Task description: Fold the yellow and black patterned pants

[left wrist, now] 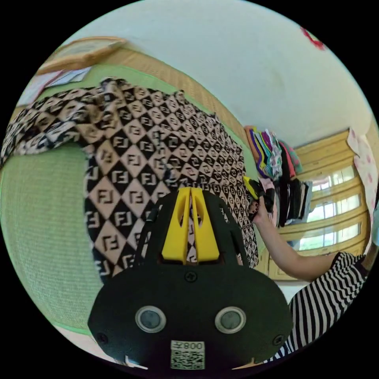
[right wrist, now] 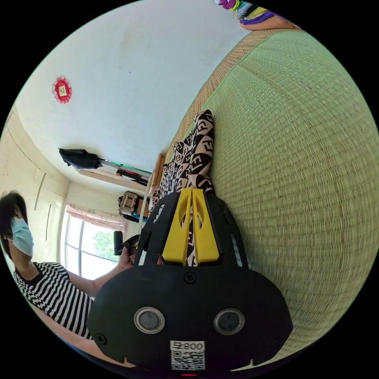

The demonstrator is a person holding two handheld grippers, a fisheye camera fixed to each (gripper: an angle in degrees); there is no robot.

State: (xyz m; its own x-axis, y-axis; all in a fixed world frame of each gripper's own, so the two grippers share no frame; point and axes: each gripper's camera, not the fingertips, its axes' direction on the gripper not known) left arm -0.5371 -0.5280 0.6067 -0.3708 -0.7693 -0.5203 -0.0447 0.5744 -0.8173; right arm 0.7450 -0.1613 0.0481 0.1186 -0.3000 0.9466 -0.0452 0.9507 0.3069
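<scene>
The yellow and black patterned pants (left wrist: pixel 138 150) hang spread in front of the green woven mat (left wrist: pixel 35 221) in the left gripper view. My left gripper (left wrist: pixel 190 190) has its yellow jaws shut on the pants' near edge. At the cloth's far edge the right gripper (left wrist: pixel 256 191) shows in a person's hand, pinching the fabric. In the right gripper view, my right gripper (right wrist: pixel 192 191) is shut on the pants (right wrist: pixel 195 152), which run away from it edge-on along the mat (right wrist: pixel 292 166).
A stack of folded colourful clothes (left wrist: pixel 276 166) stands on the mat by the wall. A person in a striped top (right wrist: pixel 51 292) holds both tools. Windows (left wrist: pixel 331 213) and wooden cabinets lie behind; a wooden frame (left wrist: pixel 85 49) borders the mat.
</scene>
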